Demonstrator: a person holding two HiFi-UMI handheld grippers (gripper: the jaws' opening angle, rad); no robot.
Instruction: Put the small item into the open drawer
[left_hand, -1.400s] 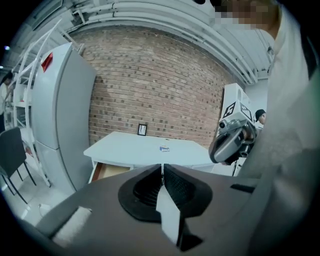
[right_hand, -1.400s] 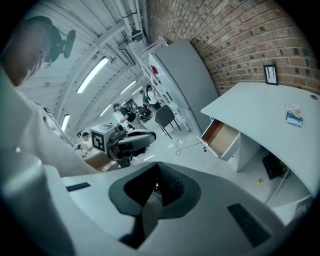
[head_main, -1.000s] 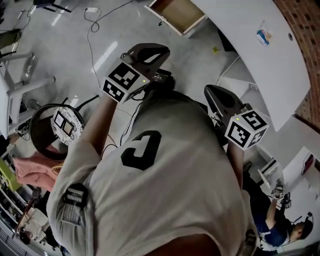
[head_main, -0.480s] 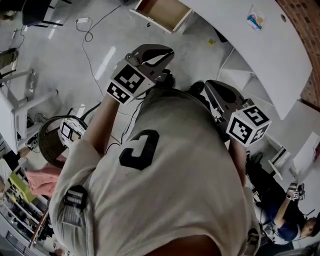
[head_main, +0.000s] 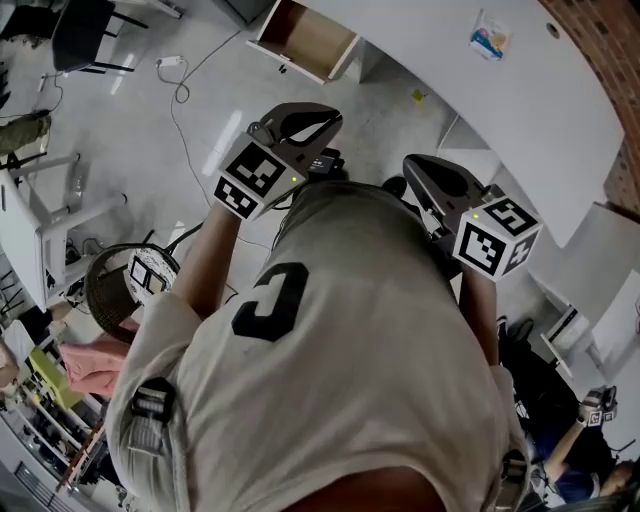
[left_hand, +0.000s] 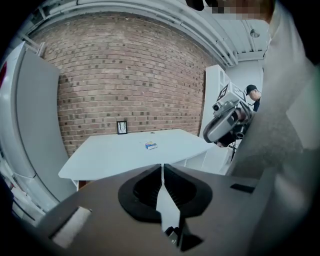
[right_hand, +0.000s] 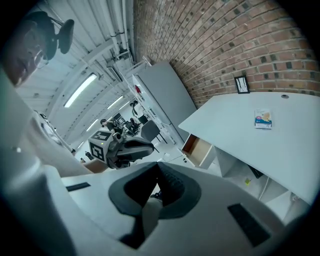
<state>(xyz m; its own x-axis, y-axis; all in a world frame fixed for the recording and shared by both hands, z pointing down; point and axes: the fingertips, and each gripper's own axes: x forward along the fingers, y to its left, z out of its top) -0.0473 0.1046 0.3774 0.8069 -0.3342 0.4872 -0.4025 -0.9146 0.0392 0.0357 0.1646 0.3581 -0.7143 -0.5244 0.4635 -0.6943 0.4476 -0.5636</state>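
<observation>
Still approaching; no grasp under way. Turning toward the desk (head_main: 560, 130). Over the last second, seeing the item (head_main: 491, 35) and the drawer (head_main: 305, 40) drifting leftward across the head view, with more of the drawer mouth coming into frame.

Carrying the left tool (head_main: 318, 122) and the right tool (head_main: 420, 170) side by side, jaws forward, in unchanged posture. Keeping the left tool's jaws closed together, with nothing between them in the left gripper view. Keeping the right tool's jaws likewise meeting at the tips, empty.

Leaving the item lying flat on the desk top, well ahead of both tools and touching neither. Finding it almost straight ahead of the left tool's jaws, and ahead and to the right of the right tool. Finding the drawer standing open under the desk edge, ahead of the left tool and left of the item, with no contents visible.

Meaning for the task: lining up rather than reaching. As a judgement, still needing to close the distance to the desk, open one tool, and grip the item before carrying it leftward to the drawer.
</observation>
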